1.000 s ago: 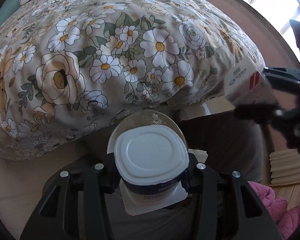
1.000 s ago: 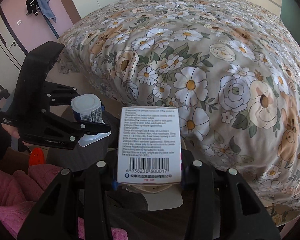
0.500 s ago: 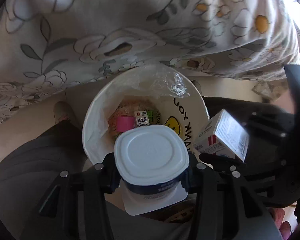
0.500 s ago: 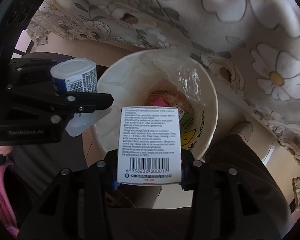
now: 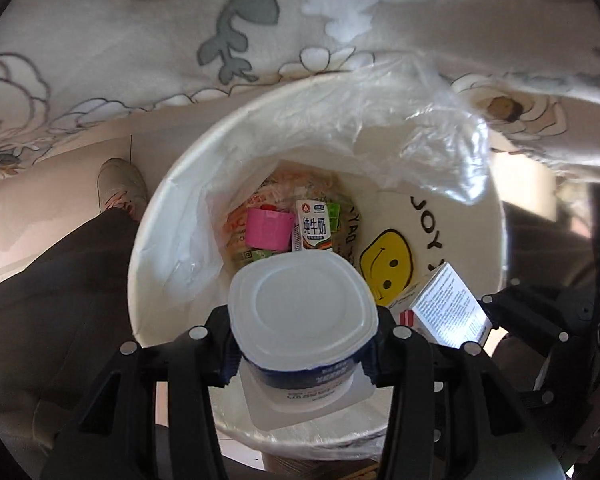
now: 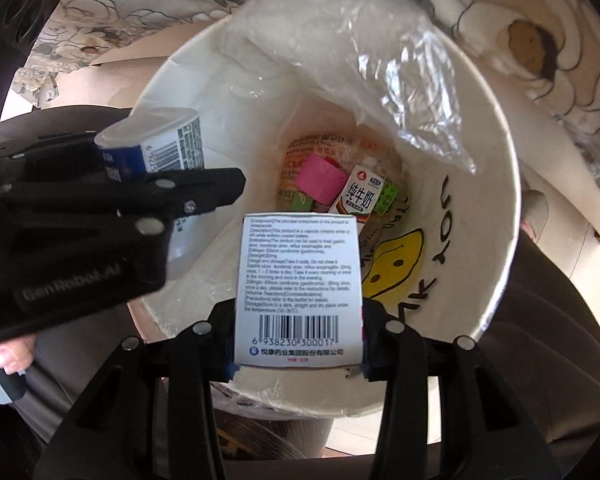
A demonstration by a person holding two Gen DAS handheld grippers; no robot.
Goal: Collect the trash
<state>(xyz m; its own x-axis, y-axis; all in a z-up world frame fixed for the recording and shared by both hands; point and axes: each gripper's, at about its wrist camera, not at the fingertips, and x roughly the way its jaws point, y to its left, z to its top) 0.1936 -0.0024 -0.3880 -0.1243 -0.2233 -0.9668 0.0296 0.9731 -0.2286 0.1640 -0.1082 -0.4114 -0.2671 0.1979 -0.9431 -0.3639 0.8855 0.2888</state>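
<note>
Now I have both tongs tipped down over the open white bin [image 5: 156, 248]. My left tongs [image 5: 304, 344] are squeezed tight on a white yogurt cup [image 5: 302, 316], held upside down above the near side of the bin. My right tongs [image 6: 298, 336] are squeezed tight on a small white box [image 6: 298, 276] with a barcode, just beside the cup and also above the bin. Down at the bottom lie a pink piece [image 5: 269, 229], a little milk carton [image 5: 314, 226] and a food wrapper [image 6: 316, 148]. A clear plastic liner [image 5: 412, 120] sticks up at the far rim. The flowered bedspread [image 5: 140, 32] hangs just behind the bin, over a pale floor [image 5: 40, 208].
</note>
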